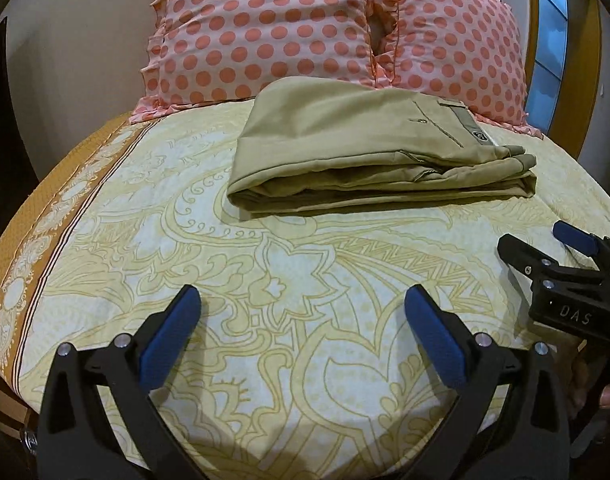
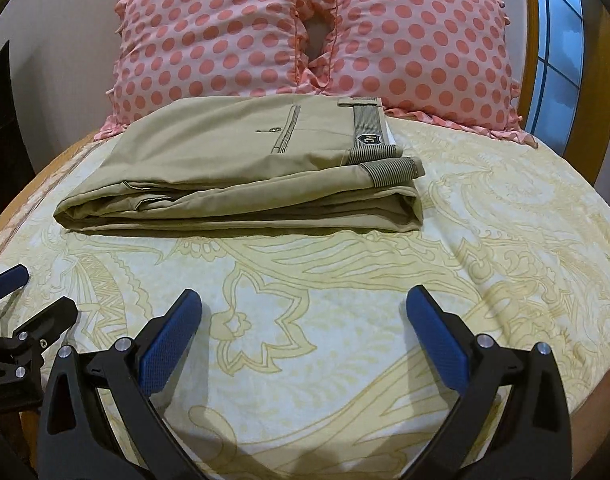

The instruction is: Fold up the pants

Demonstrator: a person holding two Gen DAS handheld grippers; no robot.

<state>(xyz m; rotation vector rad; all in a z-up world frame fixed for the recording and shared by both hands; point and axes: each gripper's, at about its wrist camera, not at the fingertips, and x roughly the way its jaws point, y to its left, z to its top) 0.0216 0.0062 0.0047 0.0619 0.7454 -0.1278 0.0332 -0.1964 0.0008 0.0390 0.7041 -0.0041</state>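
Observation:
Khaki pants (image 1: 369,152) lie folded in a flat stack on the bed, waistband and back pocket on top at the right; they also show in the right wrist view (image 2: 241,176). My left gripper (image 1: 303,300) is open and empty, hovering over the sheet well short of the pants. My right gripper (image 2: 305,300) is open and empty, also short of the pants. The right gripper shows at the right edge of the left wrist view (image 1: 545,244), and the left gripper at the left edge of the right wrist view (image 2: 29,292).
A yellow patterned bedsheet (image 1: 265,280) covers the bed, also seen in the right wrist view (image 2: 465,260). Two pink polka-dot pillows (image 1: 265,28) (image 2: 417,48) stand behind the pants. A window (image 2: 557,52) is at the right. The bed's left edge (image 1: 9,280) has a brown border.

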